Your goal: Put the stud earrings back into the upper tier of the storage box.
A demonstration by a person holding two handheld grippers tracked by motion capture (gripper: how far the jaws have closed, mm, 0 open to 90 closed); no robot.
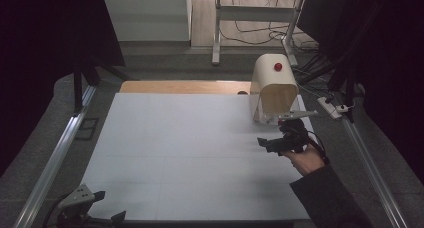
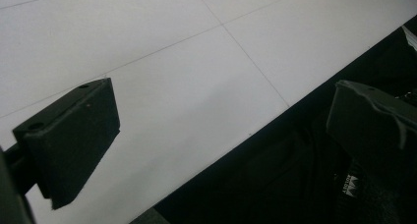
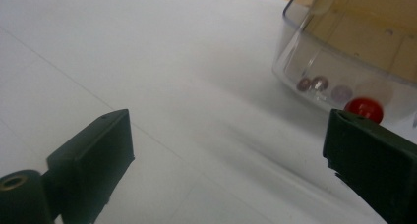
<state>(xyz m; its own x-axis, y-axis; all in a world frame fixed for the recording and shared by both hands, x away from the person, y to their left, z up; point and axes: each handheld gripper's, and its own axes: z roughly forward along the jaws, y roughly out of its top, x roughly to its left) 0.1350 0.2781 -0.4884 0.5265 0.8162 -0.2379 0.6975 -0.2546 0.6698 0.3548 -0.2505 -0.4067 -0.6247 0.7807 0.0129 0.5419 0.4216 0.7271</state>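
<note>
In the high view, the right hand-held gripper is hovering at four o'clock on the white table, jaws apart, just short of a curved wooden dispenser with a red knob. The left hand-held gripper is resting at seven o'clock, its jaws apart.

In the left gripper view, its jaws are gaping over the table's edge.

In the right gripper view, a red ball is sitting in the clear tray at two o'clock — likely hard, smooth and prone to rolling, best pinched across its middle.
</note>
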